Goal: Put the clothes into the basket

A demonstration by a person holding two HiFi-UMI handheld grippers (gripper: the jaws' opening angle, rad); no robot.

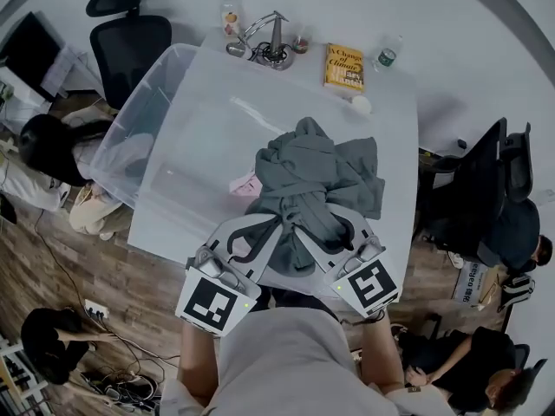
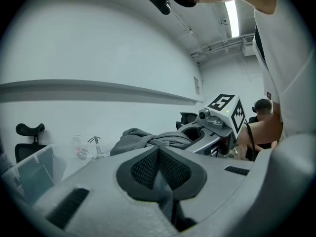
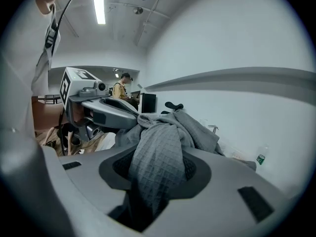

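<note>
You are gripping the grey garment (image 1: 316, 167), bunched mid-frame on the table (image 1: 217, 120), with the left gripper (image 2: 159, 172) and right gripper (image 3: 157, 174) both clamped on its near folds, so by my reading you are heading into lifting it toward the clear basket (image 1: 130, 124) at upper left.

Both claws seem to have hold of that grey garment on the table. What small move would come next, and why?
Probably lift the grey garment and swing it left toward the clear basket. The left gripper and right gripper are both shut on its near edge, yet it lies bunched on the table, outside the basket.
</note>
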